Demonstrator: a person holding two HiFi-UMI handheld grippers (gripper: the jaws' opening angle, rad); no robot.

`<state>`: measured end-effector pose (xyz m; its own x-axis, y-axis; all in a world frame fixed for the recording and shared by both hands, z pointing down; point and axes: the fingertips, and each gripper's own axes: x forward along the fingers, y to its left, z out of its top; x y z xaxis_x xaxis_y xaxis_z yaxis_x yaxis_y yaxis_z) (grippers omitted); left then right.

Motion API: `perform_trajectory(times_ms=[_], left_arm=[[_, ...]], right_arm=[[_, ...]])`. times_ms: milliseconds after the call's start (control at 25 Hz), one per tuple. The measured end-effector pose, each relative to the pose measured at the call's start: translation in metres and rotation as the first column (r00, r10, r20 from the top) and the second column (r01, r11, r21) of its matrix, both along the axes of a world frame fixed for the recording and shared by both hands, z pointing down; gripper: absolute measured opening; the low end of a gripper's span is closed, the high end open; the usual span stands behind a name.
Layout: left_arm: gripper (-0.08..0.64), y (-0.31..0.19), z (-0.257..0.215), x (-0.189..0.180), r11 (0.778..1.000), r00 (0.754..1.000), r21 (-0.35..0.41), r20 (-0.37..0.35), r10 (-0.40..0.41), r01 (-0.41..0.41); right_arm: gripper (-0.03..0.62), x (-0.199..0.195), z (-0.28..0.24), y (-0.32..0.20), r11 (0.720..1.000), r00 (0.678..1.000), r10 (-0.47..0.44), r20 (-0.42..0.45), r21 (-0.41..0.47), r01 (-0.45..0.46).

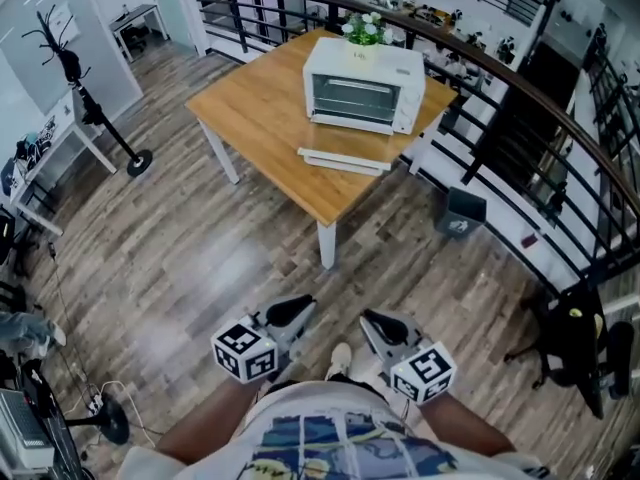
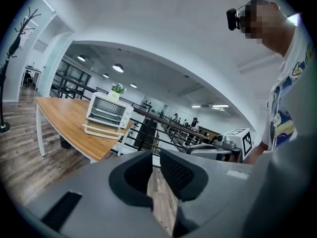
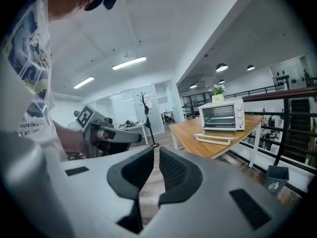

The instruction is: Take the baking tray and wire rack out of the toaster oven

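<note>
A white toaster oven [image 1: 362, 86] [image 2: 108, 110] [image 3: 223, 114] stands at the far side of a wooden table [image 1: 258, 108], its dark front facing me. A low flat white piece [image 1: 345, 160] [image 3: 214, 139] lies just before the oven's foot; whether it is tray or rack I cannot tell. Both grippers hang close to the person's body, well short of the table. My left gripper [image 1: 308, 306] [image 2: 155, 155] shows a narrow gap between its pads with nothing in it. The right gripper [image 1: 368, 316] [image 3: 156, 150] has its tips together and holds nothing.
A potted plant [image 1: 365, 30] stands behind the oven. A dark railing [image 1: 480, 58] curves round behind the table, with a grey bin [image 1: 462, 211] under it. To the left is a coat stand [image 1: 95, 108], to the right a black chair [image 1: 575, 338]. Wood floor lies between me and the table.
</note>
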<state>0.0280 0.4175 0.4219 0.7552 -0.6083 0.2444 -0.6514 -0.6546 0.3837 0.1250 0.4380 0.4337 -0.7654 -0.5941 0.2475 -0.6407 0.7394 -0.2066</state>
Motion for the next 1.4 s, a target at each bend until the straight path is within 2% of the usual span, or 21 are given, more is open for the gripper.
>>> perform_trajectory(times_ms=[240,400,640,1040,1400], left_arm=[[0.041,-0.059,0.002,0.037,0.999,0.999,0.001,-0.018,0.032,-0.032],[0.041,-0.089,0.000,0.046,0.999,0.999,-0.003,-0.024,0.049,-0.049],[0.041,-0.143,0.006,0.057,0.997,0.995,-0.017,-0.069,0.072,-0.073],[0.054,-0.258,0.011,0.042,0.988,0.982,-0.022,-0.114,0.149,-0.153],[0.081,-0.358,0.020,-0.001,0.977,0.967,-0.085,-0.185,0.177,-0.195]], right_arm=[[0.032,0.028,0.013,-0.049,0.999,0.999,0.030,0.020,-0.029,-0.030],[0.026,0.045,0.018,-0.075,0.996,0.997,0.071,0.022,-0.051,-0.070],[0.020,0.058,0.019,-0.120,0.992,0.993,0.116,-0.008,-0.047,-0.116],[0.026,0.033,0.011,-0.218,0.983,0.982,0.180,-0.061,-0.030,-0.182],[0.029,-0.020,0.014,-0.306,0.972,0.970,0.230,-0.076,-0.028,-0.233]])
